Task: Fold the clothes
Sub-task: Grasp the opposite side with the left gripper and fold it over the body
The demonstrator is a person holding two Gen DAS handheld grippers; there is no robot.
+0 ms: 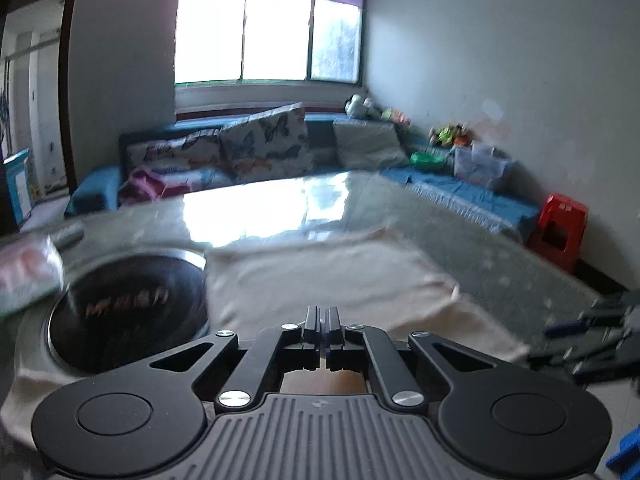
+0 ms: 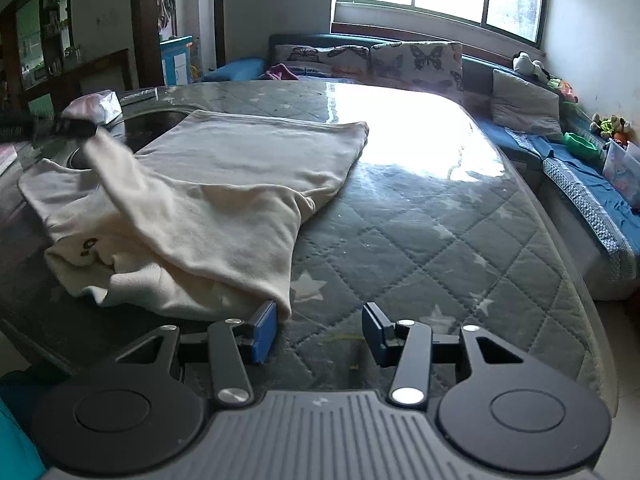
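Note:
A cream garment (image 2: 240,168) lies spread on the quilted grey table top (image 2: 440,240), its near part bunched and folded over. At the far left of the right wrist view, my left gripper (image 2: 76,128) is shut on one end of the garment and holds a strip of it up off the table. In the left wrist view the left gripper (image 1: 323,316) has its fingers pressed together over the cream garment (image 1: 320,276). My right gripper (image 2: 320,332) stands open at the garment's near corner. Its left blue pad (image 2: 264,330) is beside the cloth edge, and nothing is between its fingers.
A round black cooktop (image 1: 128,308) is set into the table at the left, partly under the garment. A tissue pack (image 2: 96,106) lies beyond it. A blue sofa (image 2: 592,184) with cushions runs along the far and right sides. A red stool (image 1: 560,228) stands by the wall.

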